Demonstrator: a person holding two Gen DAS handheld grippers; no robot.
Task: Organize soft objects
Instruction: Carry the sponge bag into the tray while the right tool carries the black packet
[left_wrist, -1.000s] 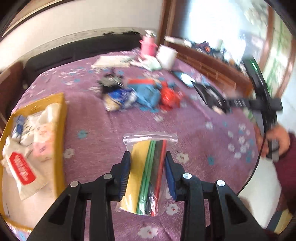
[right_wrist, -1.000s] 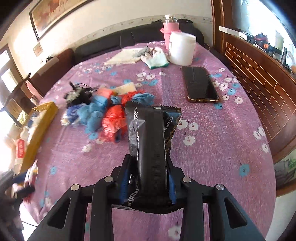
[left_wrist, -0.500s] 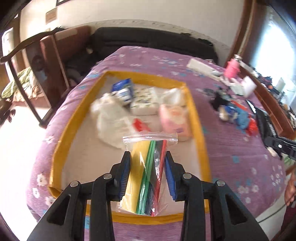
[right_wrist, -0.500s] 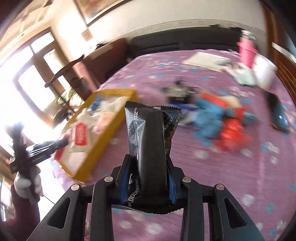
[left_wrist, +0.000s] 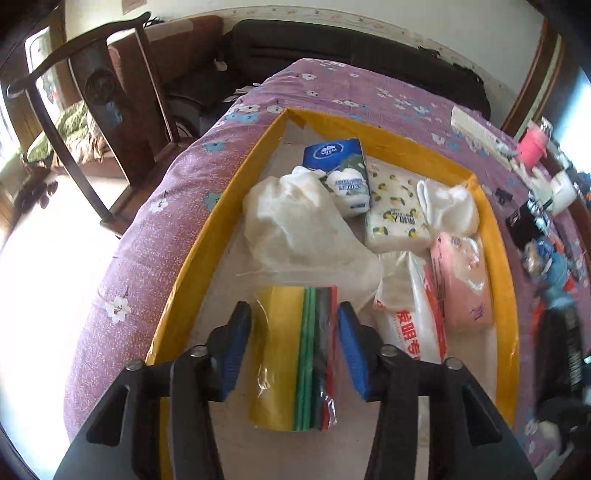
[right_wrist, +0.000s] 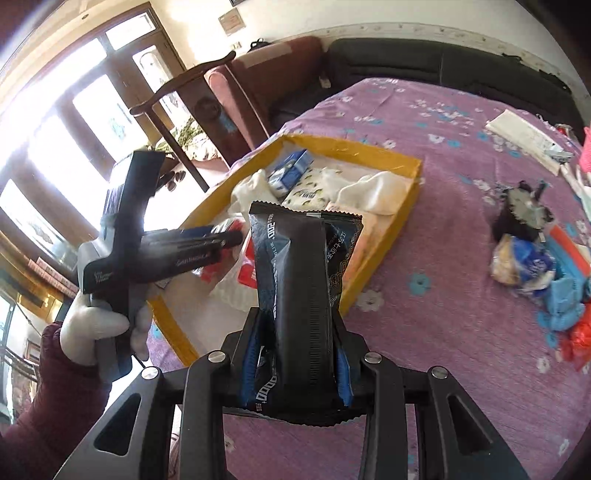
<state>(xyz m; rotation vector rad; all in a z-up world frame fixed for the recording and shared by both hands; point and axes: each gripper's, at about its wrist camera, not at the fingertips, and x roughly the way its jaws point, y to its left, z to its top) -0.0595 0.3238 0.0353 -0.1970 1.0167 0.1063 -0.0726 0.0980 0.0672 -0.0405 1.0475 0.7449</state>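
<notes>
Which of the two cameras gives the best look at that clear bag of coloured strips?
The left wrist view. The zip bag of coloured strips lies in plain sight between the left gripper's open fingers, inside the yellow tray. In the right wrist view the gripper's body hides it.

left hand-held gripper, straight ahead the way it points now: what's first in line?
The left hand-held gripper, jaws open, has the zip bag of colored strips lying loose between them inside the yellow tray. Past it, the crumpled white plastic bag probably comes first; depth is uncertain.
</notes>
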